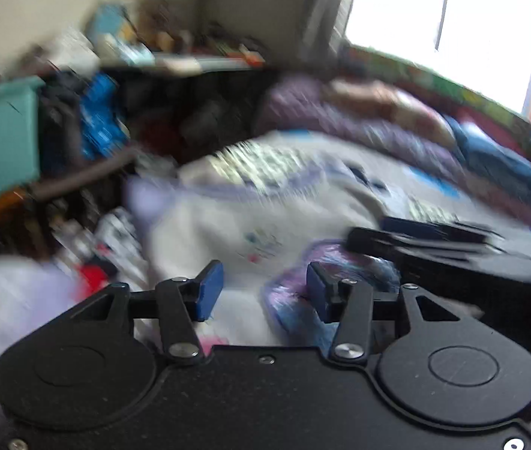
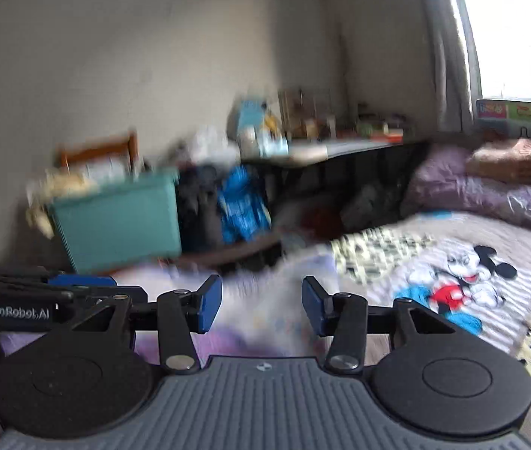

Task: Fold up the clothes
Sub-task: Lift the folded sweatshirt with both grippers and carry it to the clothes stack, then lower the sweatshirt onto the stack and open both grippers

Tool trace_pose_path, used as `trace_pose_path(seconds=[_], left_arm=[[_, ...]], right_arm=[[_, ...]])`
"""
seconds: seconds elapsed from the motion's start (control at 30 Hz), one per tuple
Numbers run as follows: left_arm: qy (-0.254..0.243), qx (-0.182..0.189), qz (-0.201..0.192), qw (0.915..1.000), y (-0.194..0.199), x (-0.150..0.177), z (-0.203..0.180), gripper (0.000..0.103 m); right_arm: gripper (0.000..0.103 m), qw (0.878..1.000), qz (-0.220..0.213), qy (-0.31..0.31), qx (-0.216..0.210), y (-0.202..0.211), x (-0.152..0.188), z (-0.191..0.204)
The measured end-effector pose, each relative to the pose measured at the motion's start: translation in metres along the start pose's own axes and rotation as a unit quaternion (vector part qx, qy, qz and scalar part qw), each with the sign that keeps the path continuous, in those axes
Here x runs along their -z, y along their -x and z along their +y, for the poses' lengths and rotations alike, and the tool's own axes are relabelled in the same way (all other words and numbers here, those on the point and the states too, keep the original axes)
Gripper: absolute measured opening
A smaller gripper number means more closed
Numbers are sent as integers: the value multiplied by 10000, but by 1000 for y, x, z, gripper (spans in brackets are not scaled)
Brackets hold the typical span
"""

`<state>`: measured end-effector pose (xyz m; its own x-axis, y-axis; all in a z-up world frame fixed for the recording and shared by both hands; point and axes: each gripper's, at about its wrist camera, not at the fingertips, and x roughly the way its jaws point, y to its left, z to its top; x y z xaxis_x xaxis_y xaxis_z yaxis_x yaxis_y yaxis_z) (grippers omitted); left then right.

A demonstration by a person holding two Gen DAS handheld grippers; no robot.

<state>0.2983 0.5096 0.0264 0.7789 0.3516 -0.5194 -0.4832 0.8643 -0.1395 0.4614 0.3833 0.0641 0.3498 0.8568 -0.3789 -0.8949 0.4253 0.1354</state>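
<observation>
Pale garment [image 1: 250, 232] spread on the cartoon bedsheet [image 2: 464, 281], directly ahead of and beneath both claws: left gripper [image 1: 265, 294] and right gripper [image 2: 261, 302] side by side, each part open, gripping nothing, equally near.

The garment [image 1: 228, 232] lies on the bed [image 2: 497, 341], directly ahead of and below the left gripper [image 1: 265, 290]. The right gripper [image 2: 261, 303] stands to the right of the left gripper, above the same garment. The bin [image 2: 119, 221] sits ahead and to the left, beyond the bed edge. The table [image 2: 325, 150] stands behind the bin. Folded quilts [image 2: 490, 191] lie ahead right, below the window [image 2: 520, 30].
</observation>
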Motion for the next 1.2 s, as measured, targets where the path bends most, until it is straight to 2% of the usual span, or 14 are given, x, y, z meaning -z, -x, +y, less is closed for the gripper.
trace_pose_path(seconds=[0.1,0.2,0.27,0.33,0.47,0.57,0.6,0.63,0.7,0.87,0.9,1.03,1.13,1.2], left_arm=[[-340,99,-72,9993,-3,21,-17,47],[-192,287,-215,9992,10,12,-15,47],[-149,333,-352,9987,25,10,-13,47],[-130,309,-522,9981,36,12,-14,47],[51,363,-570,9977,61,25,-11,47],[291,380,-608,9970,85,35,-7,62],[367,385,-618,9967,93,38,-6,72],[409,375,-611,9966,102,40,-7,77],[480,393,-595,9963,121,45,-10,80],[621,372,-567,9958,170,54,-21,99],[620,290,-557,9961,179,56,-23,103],[519,-160,-517,9972,212,63,-36,103],[206,-744,-523,9956,236,69,-49,103],[30,-876,-619,9942,255,73,-54,103]], right_arm=[[49,9985,470,-143,240,-17,25,-16],[49,9973,418,-582,143,-11,29,-32],[48,9977,166,-649,81,4,24,-32],[50,9966,-67,-820,-15,20,21,-35],[50,9930,-142,-1174,-52,53,23,-40],[56,9889,-173,-1470,-107,84,32,-38],[62,9874,-184,-1568,-125,94,35,-38],[70,9857,-172,-1674,-129,105,38,-36],[80,9814,-87,-1915,-130,127,46,-32],[101,9753,214,-2198,17,179,63,-6],[103,9750,247,-2206,57,190,65,1],[103,9758,353,-2153,159,226,69,30],[103,9778,454,-2016,351,247,68,56],[103,9791,576,-1887,495,256,64,72]])
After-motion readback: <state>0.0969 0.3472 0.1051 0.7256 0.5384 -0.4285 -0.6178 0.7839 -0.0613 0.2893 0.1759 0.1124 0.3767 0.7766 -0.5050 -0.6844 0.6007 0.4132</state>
